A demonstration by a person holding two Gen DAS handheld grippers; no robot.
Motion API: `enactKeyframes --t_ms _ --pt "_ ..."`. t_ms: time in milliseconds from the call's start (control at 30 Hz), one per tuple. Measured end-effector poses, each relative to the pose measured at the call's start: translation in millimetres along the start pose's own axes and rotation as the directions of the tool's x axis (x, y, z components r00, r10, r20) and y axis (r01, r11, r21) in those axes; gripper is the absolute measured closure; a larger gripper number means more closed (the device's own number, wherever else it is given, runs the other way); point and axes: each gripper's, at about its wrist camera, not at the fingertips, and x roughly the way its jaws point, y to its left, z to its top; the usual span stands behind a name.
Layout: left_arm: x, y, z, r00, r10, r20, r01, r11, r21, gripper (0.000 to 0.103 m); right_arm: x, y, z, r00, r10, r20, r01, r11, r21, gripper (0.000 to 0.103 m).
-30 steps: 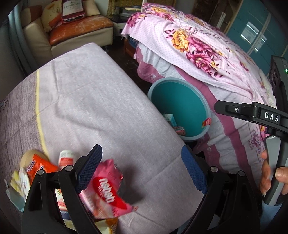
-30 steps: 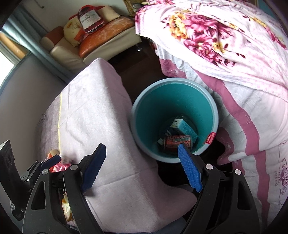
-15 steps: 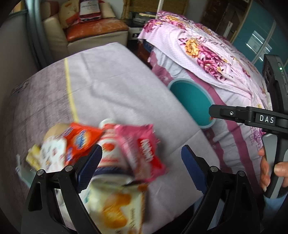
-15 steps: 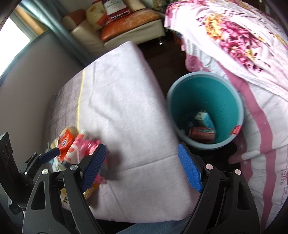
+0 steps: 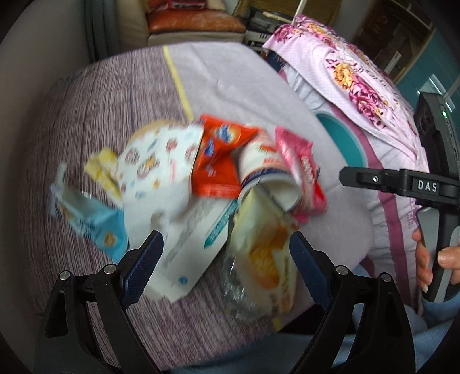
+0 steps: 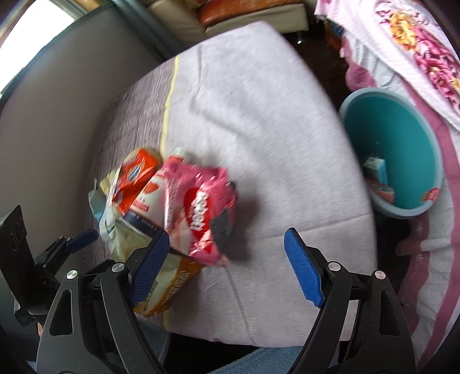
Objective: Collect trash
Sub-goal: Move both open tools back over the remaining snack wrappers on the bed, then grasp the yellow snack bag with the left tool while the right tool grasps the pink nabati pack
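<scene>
A heap of trash lies on the cloth-covered table (image 5: 95, 115): a pink wrapper (image 5: 302, 172), an orange-red packet (image 5: 218, 155), a white cup (image 5: 267, 178), a yellow snack bag (image 5: 264, 253), a white box (image 5: 192, 238) and a light blue carton (image 5: 89, 221). My left gripper (image 5: 227, 259) is open and empty, just above the near side of the heap. My right gripper (image 6: 224, 267) is open and empty, right of the heap; the pink wrapper (image 6: 198, 213) lies at its left finger. The teal bin (image 6: 396, 138) stands right of the table and holds a few items.
A bed with a pink floral cover (image 5: 359, 77) lies to the right, past the bin (image 5: 342, 135). A cream sofa with an orange cushion (image 5: 189, 23) stands at the back. A grey wall (image 6: 63, 95) runs along the table's left side.
Both grippers have swung left, away from the bin and toward the trash heap. The heap has come to the middle of the left wrist view. Both stay open.
</scene>
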Motion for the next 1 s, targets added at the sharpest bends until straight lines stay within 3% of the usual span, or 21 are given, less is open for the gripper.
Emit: enactKeyframes --t_ms 267,500,533,567,633,700,733,767,900,1000 --pt "17.0 8.8 -24.1 0.996 -0.048 -0.078 0.045 0.998 -0.036 0.013 31.3 7.8 -1.3 0.998 0.032 -0.052 -0.031 0.999 0.022 0.025" --pt "25.5 5.1 -26.0 0.991 -0.077 -0.11 0.072 0.996 -0.043 0.013 51.7 10.4 -1.1 0.992 0.095 -0.08 -0.091 0.995 0.043 0.025" --pt "26.6 3.7 -25.9 0.99 -0.079 -0.114 0.074 0.996 -0.041 0.013 52.2 10.7 -1.6 0.992 0.102 -0.079 -0.099 0.994 0.039 0.028" --pt "28.1 2.6 -25.8 0.99 -0.081 -0.118 0.077 0.996 -0.039 0.013 52.1 13.3 -2.7 0.991 0.113 -0.076 -0.112 0.993 0.021 0.043" --pt "31.2 0.2 -25.1 0.989 -0.081 -0.126 0.077 0.996 -0.037 0.013 48.6 18.0 -3.1 0.989 0.133 -0.065 -0.134 0.991 -0.011 0.06" --pt "32.6 -2.3 -24.5 0.988 -0.079 -0.131 0.075 0.997 -0.033 0.013 42.0 23.9 -4.2 0.992 0.118 -0.047 -0.121 0.991 -0.052 0.067" --pt "31.9 -3.5 -24.6 0.989 -0.078 -0.129 0.075 0.997 -0.031 0.013 40.2 24.5 -4.8 0.993 0.11 -0.043 -0.113 0.992 -0.061 0.084" --pt "31.2 -4.8 -24.3 0.989 -0.082 -0.126 0.078 0.996 -0.031 0.013 38.3 24.7 -5.4 0.993 0.113 -0.042 -0.115 0.991 -0.063 0.093" --pt "27.5 -14.7 -25.6 0.988 -0.097 -0.118 0.096 0.995 -0.016 0.013 24.6 18.5 -8.7 0.993 0.118 -0.01 -0.118 0.991 -0.058 0.096" --pt "25.3 -26.9 -25.8 0.991 -0.085 -0.107 0.087 0.996 0.014 0.031 10.9 15.0 -7.5 0.993 0.114 0.03 -0.112 0.992 -0.059 0.097"
